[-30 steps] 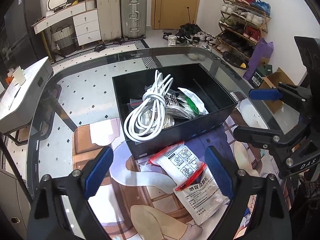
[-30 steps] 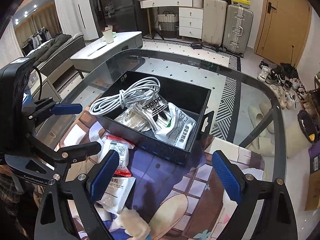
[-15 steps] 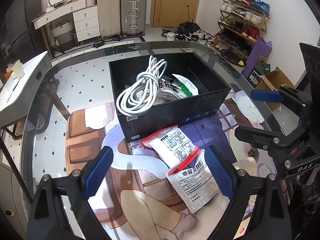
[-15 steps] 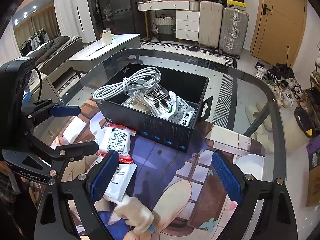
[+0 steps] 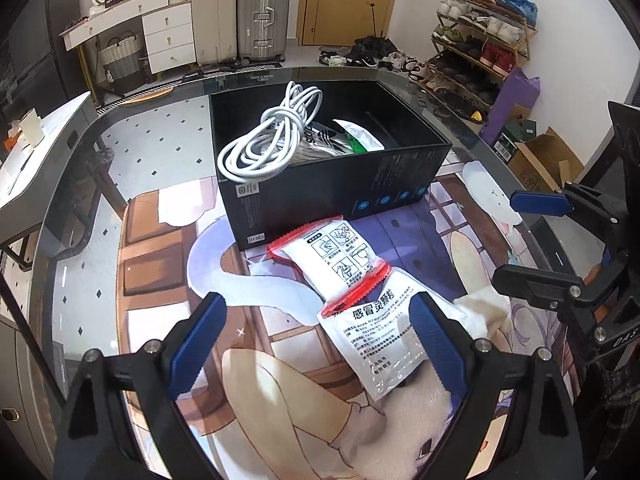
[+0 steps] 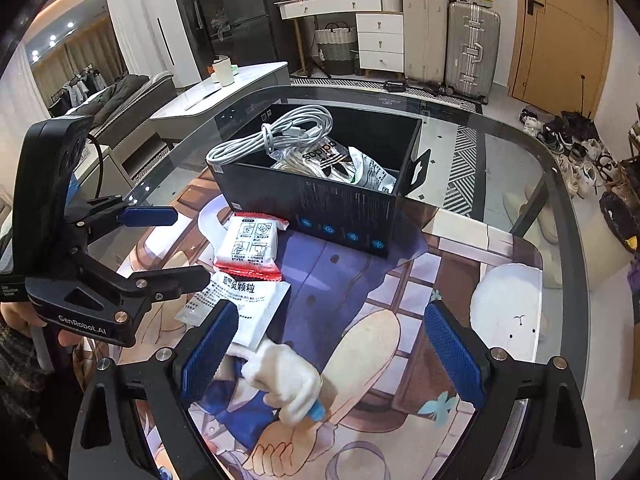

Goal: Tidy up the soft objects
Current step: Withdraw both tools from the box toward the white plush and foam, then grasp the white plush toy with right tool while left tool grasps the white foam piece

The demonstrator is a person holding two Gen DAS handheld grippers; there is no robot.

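A black box (image 5: 400, 168) stands on the printed mat and holds a coiled white cable (image 5: 268, 140) and plastic bags (image 6: 340, 160). In front of it lie a red-edged white packet (image 5: 336, 256) and a white packet with printed text (image 5: 384, 340). My left gripper (image 5: 316, 344) hangs open above the mat, its right pad over the text packet's edge. My right gripper (image 6: 330, 354) is open too. A white fluffy soft object (image 6: 288, 376) lies on the mat between its fingers, nearer the left pad and not squeezed. Each gripper shows in the other's view: right gripper (image 5: 520, 242), left gripper (image 6: 176, 248).
The mat (image 5: 160, 264) covers the near part of a round glass table (image 5: 132, 152). Around the table are a white side table (image 6: 224, 96), suitcases (image 5: 260, 16), a shoe rack (image 5: 480, 28) and a cardboard box (image 5: 548, 160) on the floor.
Both grippers have drawn back from the black box and sunk a little. The box now sits farther up in both views, and the white fluffy object has come into view between the right fingers.
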